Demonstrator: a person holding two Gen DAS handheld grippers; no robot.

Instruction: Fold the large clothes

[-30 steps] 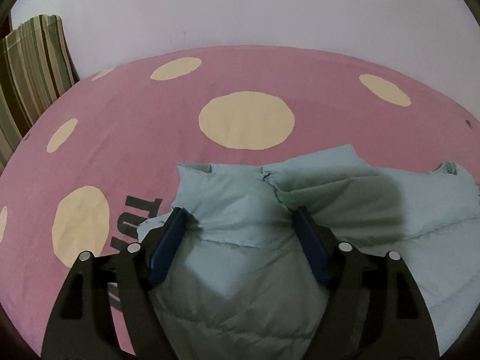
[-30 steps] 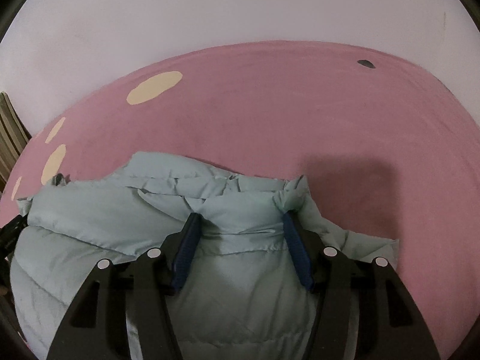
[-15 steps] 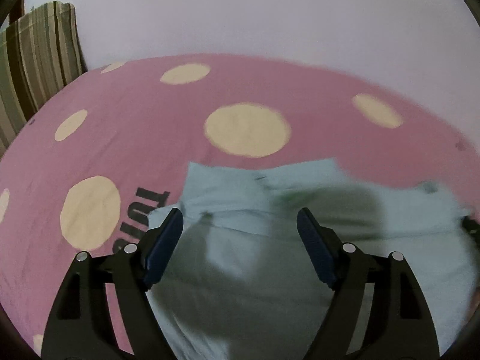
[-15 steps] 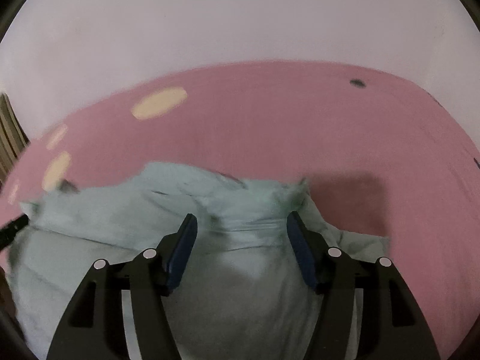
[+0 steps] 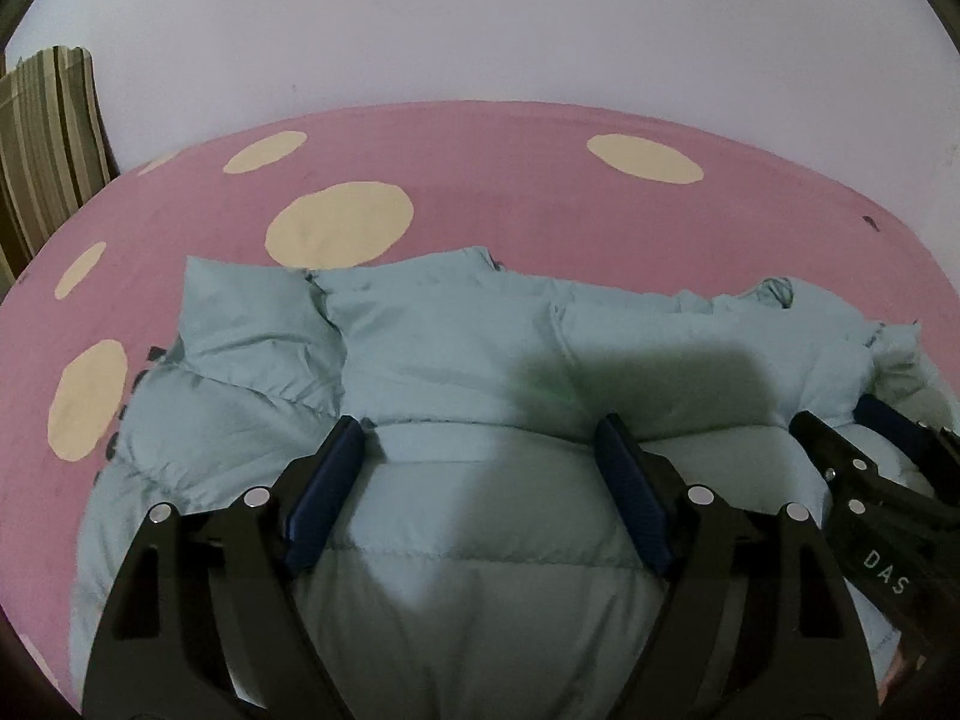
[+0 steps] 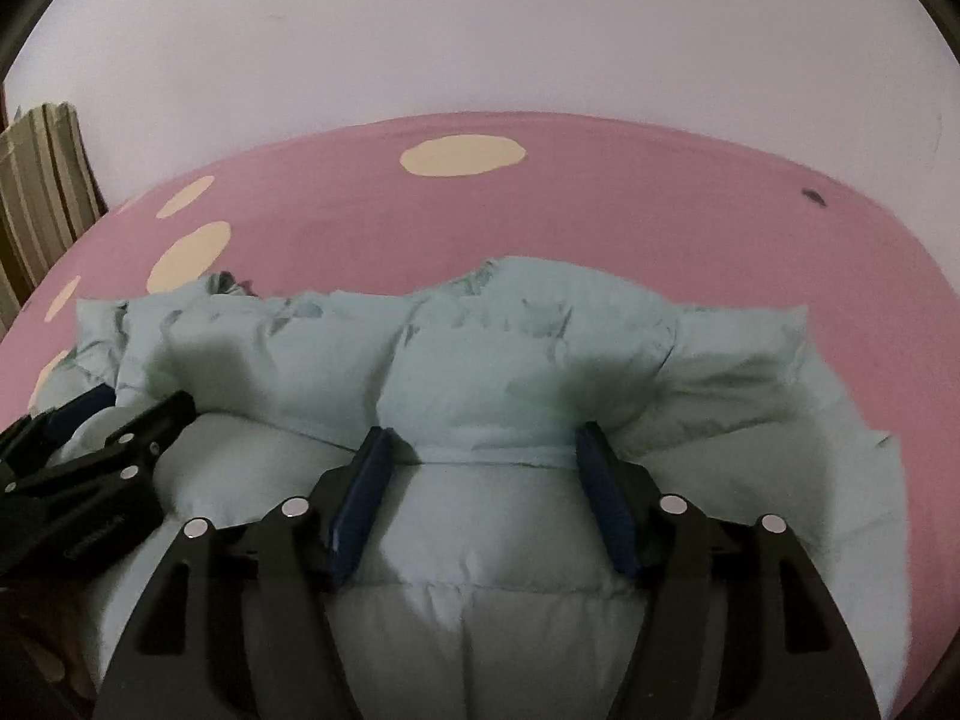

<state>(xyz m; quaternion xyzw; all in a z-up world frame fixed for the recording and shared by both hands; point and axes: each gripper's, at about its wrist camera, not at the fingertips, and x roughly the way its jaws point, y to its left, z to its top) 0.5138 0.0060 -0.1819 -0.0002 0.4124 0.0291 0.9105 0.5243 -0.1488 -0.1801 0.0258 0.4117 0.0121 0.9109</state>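
A pale green puffy jacket (image 5: 456,354) lies on the pink bed, folded into a thick bundle; it also shows in the right wrist view (image 6: 528,354). My left gripper (image 5: 480,432) is open, its blue pads resting on the upper fold with padded fabric bulging between them. My right gripper (image 6: 486,441) is open in the same way on the same fold. The right gripper shows at the right edge of the left wrist view (image 5: 870,438); the left gripper shows at the left edge of the right wrist view (image 6: 114,414).
A pink bedsheet with cream dots (image 5: 540,198) covers the bed under the jacket. A white wall (image 5: 480,18) stands close behind. A striped cushion (image 5: 42,138) stands at the far left, also in the right wrist view (image 6: 42,180).
Both grippers have moved toward each other over the jacket, each now showing in the other's view. They stay open; the jacket's far fold looks flatter and wider.
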